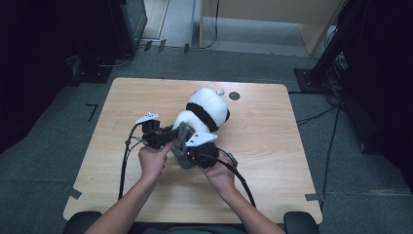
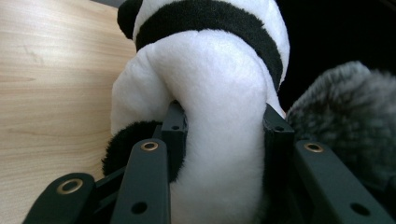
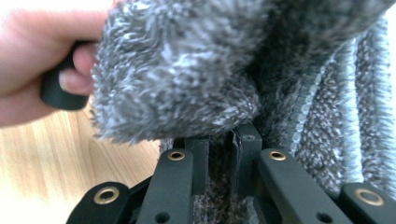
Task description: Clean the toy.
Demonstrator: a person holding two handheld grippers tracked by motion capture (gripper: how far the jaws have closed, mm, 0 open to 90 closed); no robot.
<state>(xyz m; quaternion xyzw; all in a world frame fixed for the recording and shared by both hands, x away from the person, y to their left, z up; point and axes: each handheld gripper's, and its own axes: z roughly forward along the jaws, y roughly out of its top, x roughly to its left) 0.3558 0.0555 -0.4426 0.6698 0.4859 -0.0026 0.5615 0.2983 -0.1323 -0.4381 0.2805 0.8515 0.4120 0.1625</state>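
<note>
Left tool [image 2: 224, 126] on panda plush [image 2: 210, 70]; right tool [image 3: 223, 140] on grey cloth [image 3: 196, 70]

Dim and soft in the high view, with dark edges around the pale table [image 1: 272, 161]. Blown out at the top corners of the right gripper view; close fur blurred.

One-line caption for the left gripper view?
Left gripper clamps a panda plush's white limb over the wooden table, grey fuzzy cloth alongside.

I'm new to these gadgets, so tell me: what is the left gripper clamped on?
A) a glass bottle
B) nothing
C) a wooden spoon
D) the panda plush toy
D: in the left gripper view the left gripper has its jaws pressed into the white fur of the panda plush toy.
</note>
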